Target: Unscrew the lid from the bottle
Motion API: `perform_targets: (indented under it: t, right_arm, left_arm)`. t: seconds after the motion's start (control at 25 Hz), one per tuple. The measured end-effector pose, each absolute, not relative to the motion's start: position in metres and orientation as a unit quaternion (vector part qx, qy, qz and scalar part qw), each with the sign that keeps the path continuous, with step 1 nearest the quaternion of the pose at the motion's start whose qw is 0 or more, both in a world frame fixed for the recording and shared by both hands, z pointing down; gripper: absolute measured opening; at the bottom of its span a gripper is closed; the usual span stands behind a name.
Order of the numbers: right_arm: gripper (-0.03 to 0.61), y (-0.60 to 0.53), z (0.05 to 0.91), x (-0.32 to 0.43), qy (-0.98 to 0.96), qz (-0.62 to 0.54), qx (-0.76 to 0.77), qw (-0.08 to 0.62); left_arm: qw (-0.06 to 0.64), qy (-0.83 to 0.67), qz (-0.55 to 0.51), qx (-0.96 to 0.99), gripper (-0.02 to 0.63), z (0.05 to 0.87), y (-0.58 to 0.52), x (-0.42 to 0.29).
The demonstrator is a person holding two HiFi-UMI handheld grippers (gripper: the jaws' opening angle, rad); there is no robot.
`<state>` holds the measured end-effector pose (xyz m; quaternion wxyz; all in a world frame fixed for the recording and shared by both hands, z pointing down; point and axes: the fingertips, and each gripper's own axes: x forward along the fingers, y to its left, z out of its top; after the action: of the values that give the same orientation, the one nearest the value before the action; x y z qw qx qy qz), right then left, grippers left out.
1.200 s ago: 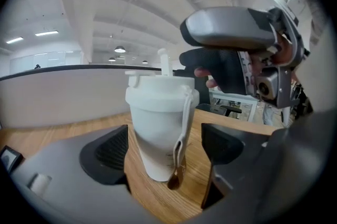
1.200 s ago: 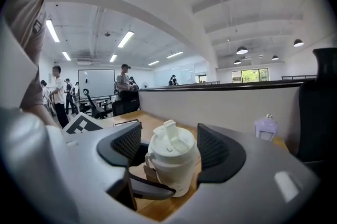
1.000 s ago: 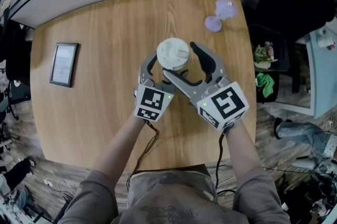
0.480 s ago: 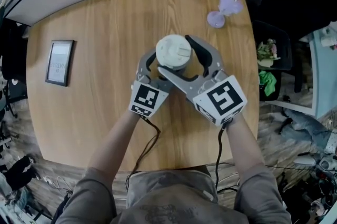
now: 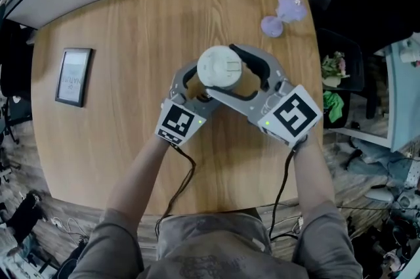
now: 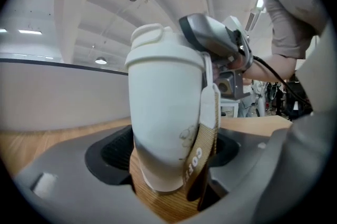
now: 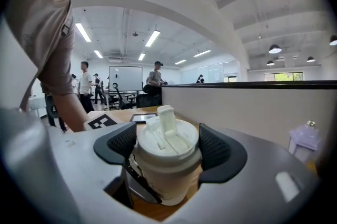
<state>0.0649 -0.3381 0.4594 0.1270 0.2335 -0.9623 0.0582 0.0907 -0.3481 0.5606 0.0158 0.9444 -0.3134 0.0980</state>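
Observation:
A white bottle (image 6: 166, 123) with a tan strap (image 6: 202, 149) stands upright in the middle of the wooden table (image 5: 131, 28). Its white flip-top lid (image 5: 218, 67) faces up at the head view. My left gripper (image 5: 207, 85) comes in low from the left, and its pads (image 6: 113, 152) press on the bottle's lower body. My right gripper (image 5: 221, 71) sits higher, from the right. Its dark pads (image 7: 213, 146) are shut on either side of the lid (image 7: 168, 138). The left gripper's far finger is hidden under the bottle and the right gripper.
A small framed picture (image 5: 73, 76) lies flat near the table's left edge. A pale purple object (image 5: 279, 15) stands at the far right corner, also seen as a purple shape (image 7: 304, 138) in the right gripper view. A dark chair (image 5: 338, 67) is beside the table's right edge.
The left gripper's jaws have narrowed onto the bottle's body. The right gripper's marker cube has swung right and slightly away from me around the lid. The bottle stays in place.

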Motion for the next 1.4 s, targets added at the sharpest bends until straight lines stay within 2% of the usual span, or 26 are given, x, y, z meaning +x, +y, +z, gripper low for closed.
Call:
perform_targets:
  t: [0.44,0.64,0.84,0.96,1.04,1.24,1.4]
  right_arm:
    - [0.380,-0.330,0.458,0.067,-0.988,0.053,0.033,0.138]
    - [0.381,-0.330,0.459,0.066,-0.988,0.045,0.017,0.147]
    - [0.406,-0.341,0.453,0.062,-0.979,0.042,0.161,0.120]
    - [0.458,-0.342,0.451,0.058,-0.958,0.060,0.265,0.093]
    - [0.488,-0.343,0.458,0.052,-0.938,0.045,0.325,0.113]
    - [0.488,-0.355,0.466,0.050,-0.887,0.023,0.440,0.135]
    - [0.482,-0.358,0.464,0.054,-0.886,0.033,0.447,0.121]
  left_arm:
    - [0.007,-0.226,0.104,0.969,0.364,0.560,-0.342,0.093]
    - [0.006,-0.224,0.103,0.969,0.364,0.560,-0.343,0.092]
    - [0.012,-0.240,0.101,0.965,0.364,0.561,-0.343,0.092]
    - [0.011,-0.251,0.100,0.963,0.364,0.561,-0.343,0.093]
    - [0.010,-0.256,0.098,0.962,0.364,0.560,-0.343,0.092]
    - [0.030,-0.282,0.090,0.955,0.364,0.559,-0.343,0.090]
    - [0.019,-0.277,0.095,0.956,0.362,0.559,-0.343,0.093]
